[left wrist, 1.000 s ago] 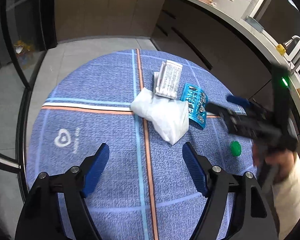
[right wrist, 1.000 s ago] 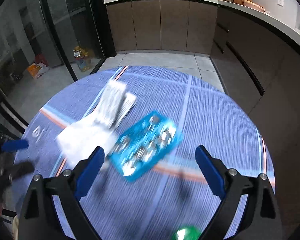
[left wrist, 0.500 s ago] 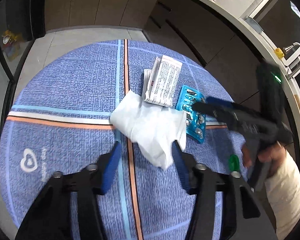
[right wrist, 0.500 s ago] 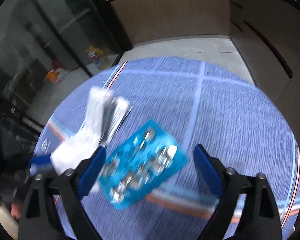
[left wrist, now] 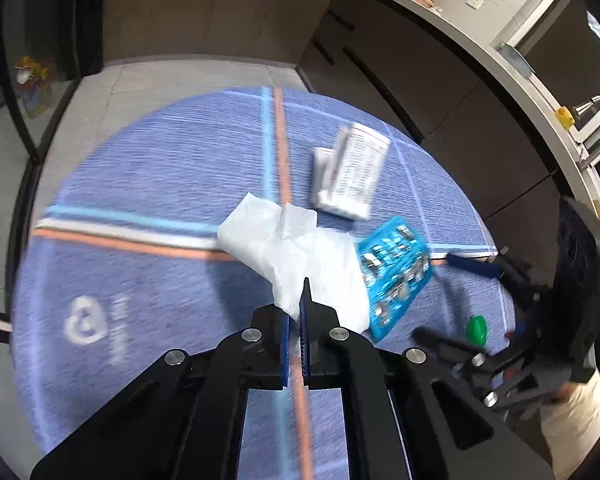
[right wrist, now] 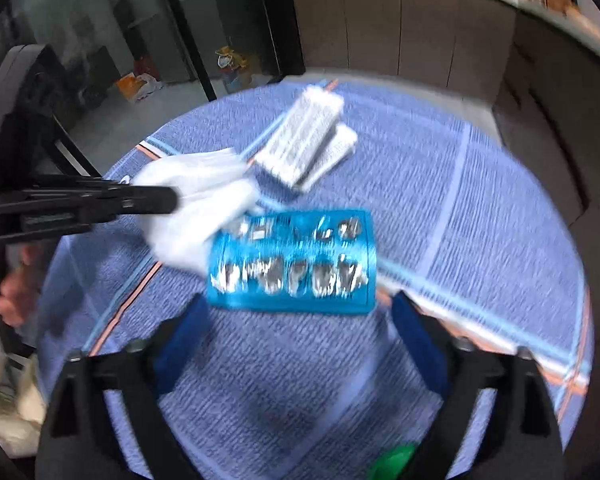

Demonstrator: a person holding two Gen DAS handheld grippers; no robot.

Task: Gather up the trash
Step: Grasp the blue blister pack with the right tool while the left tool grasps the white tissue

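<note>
the left gripper (left wrist: 296, 312) has its two blue fingers pressed together on the near edge of a crumpled white tissue (left wrist: 300, 248), which lies near the middle of a round table (left wrist: 160, 168) covered in a blue cloth with orange and pale blue stripes. from the right wrist view the same gripper comes in from the left as a dark bar whose tip sits on the tissue (right wrist: 196, 204), and the person's hand (right wrist: 14, 292) shows at the left edge behind it. just beside the tissue, touching or slightly overlapping its edge, lies a blue blister pack (left wrist: 394, 272) with torn silver foil pockets. beyond both, farther across the table, sits a folded white leaflet (left wrist: 350, 172) with fine print, resting partly on a second white piece underneath. the right gripper (right wrist: 300, 332) hangs with its blue fingers wide apart, holding nothing, its tips on either side of the near edge of the blister pack (right wrist: 292, 260), though whether they touch the cloth is hard to tell through the blur. a small green bottle cap (left wrist: 477, 329) lies on the cloth near the table's edge, close beside the right gripper's body. dark kitchen cabinets (left wrist: 420, 60) under a pale counter curve around behind the table.
</note>
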